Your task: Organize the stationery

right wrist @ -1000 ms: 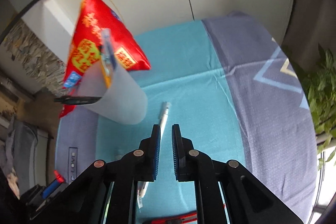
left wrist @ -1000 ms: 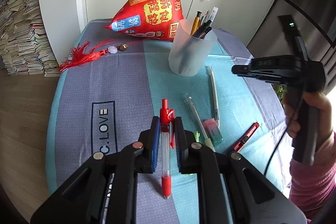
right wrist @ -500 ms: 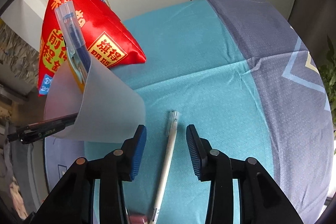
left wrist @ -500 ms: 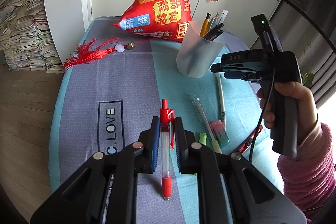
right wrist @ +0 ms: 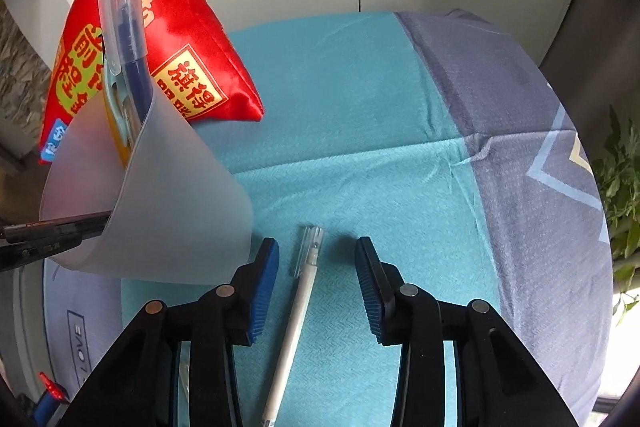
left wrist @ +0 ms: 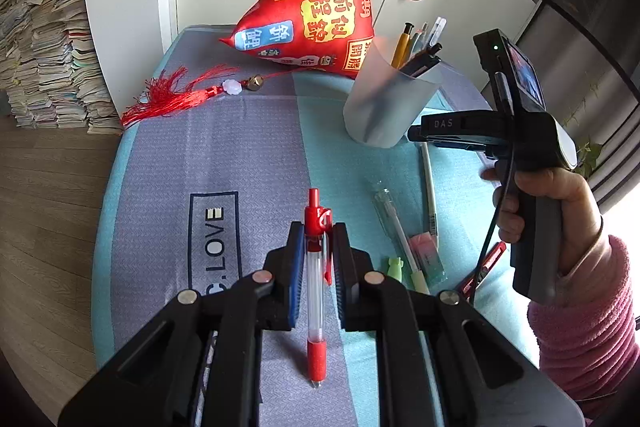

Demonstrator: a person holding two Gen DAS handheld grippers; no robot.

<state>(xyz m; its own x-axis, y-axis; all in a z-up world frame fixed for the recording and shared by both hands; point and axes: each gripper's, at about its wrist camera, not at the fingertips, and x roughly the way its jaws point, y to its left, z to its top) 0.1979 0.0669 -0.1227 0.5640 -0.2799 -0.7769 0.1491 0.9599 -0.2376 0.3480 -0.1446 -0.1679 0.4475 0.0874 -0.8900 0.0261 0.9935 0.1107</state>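
The left tool (left wrist: 314, 259) pinches a red pen (left wrist: 315, 279). The right tool (right wrist: 316, 281), jaws just spread, straddles a white pen (right wrist: 294, 331) on the surface beside the cup (right wrist: 160, 203): light, stiff, probably slick, best gripped mid-barrel.

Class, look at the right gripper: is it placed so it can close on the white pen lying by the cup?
Probably yes. The right gripper is open, the white pen lies between its fingers, and the cup stands just clear.

Table under a teal and grey-blue cloth (right wrist: 360, 99)
On it: a frosted pen cup (left wrist: 384, 107), red pyramid cushion (left wrist: 316, 23), red tassel (left wrist: 176, 99), white pen (right wrist: 296, 323), clear pen (left wrist: 394, 227), eraser (left wrist: 428, 255)
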